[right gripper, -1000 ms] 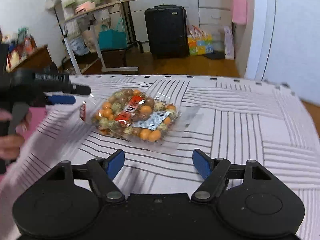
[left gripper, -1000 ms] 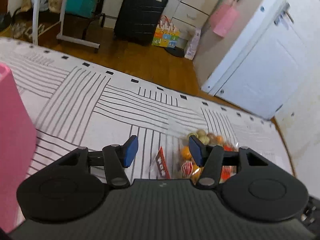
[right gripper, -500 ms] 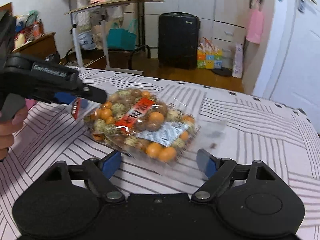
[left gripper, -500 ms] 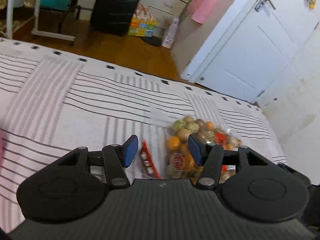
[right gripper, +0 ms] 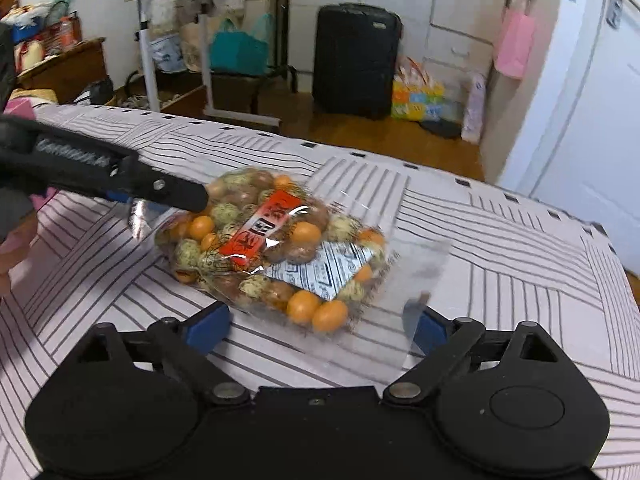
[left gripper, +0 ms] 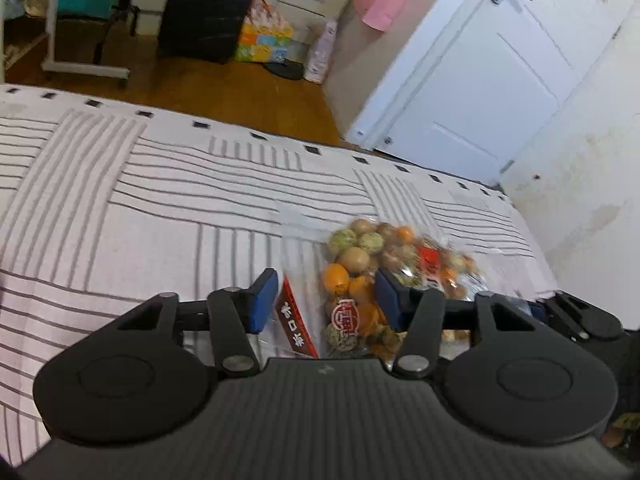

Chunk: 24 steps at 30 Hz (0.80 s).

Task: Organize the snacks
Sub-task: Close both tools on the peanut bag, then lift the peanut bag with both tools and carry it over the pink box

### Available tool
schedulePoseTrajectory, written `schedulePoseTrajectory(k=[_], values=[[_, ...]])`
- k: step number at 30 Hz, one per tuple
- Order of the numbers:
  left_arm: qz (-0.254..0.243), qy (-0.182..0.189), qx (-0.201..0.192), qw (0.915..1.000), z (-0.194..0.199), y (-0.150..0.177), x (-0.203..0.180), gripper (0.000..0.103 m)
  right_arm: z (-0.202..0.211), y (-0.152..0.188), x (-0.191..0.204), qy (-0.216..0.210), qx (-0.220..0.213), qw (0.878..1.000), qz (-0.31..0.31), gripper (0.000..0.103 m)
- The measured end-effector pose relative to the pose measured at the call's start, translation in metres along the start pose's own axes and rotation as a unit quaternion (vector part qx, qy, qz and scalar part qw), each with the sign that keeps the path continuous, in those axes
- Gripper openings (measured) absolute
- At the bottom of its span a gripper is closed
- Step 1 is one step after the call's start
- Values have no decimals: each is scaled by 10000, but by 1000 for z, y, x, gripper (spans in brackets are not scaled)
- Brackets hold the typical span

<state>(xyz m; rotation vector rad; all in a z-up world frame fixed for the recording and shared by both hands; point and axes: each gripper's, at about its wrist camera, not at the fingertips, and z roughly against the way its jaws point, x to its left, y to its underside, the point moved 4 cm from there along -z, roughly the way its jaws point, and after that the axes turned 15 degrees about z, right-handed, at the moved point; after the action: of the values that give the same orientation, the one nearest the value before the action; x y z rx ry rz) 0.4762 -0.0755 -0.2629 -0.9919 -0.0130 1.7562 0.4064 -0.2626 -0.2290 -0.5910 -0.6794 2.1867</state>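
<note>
A clear bag of round orange, green and brown snacks (right gripper: 276,248) with a red label lies on the striped bedcover (right gripper: 500,248). My right gripper (right gripper: 320,326) is open, its blue pads on either side of the bag's near edge. My left gripper (left gripper: 326,296) is open over the bag's left end (left gripper: 360,276), a pad on each side of the red header strip. It shows in the right wrist view as a black arm (right gripper: 100,174) reaching over the bag from the left.
A black suitcase (right gripper: 354,58), a colourful bag (right gripper: 418,96) and a white rack (right gripper: 208,40) stand on the wood floor beyond the bed. A white door (left gripper: 480,76) is at the right. Something pink (right gripper: 20,110) lies at the bed's far left.
Both grippers have moved in on the snack bag. The left one swung right, away from the pink thing, and now straddles the bag's end. The right one came close to its near edge.
</note>
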Motion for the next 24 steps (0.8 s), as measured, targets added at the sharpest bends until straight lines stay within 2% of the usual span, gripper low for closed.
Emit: schedulePoseTrajectory(k=[3, 4, 6, 7, 14, 24], values=[[309, 507, 335, 9977, 0, 2, -4, 47, 4, -2, 3, 22, -238, 9997, 26, 95], [329, 510, 370, 9975, -2, 3, -7, 46, 4, -2, 3, 69, -225, 9997, 55, 95], [-40, 207, 299, 9993, -5, 9, -14, 45, 4, -3, 6, 109, -229, 9996, 142, 94], [-168, 204, 260, 9993, -6, 12, -17, 45, 4, -2, 6, 110, -245, 9996, 130, 94], [69, 144, 272, 9995, -13, 20, -21, 46, -5, -1, 11, 109, -228, 9997, 21, 94], [-172, 35, 249, 9995, -10, 30, -33, 46, -5, 3, 14, 142, -291, 9991, -275, 90]])
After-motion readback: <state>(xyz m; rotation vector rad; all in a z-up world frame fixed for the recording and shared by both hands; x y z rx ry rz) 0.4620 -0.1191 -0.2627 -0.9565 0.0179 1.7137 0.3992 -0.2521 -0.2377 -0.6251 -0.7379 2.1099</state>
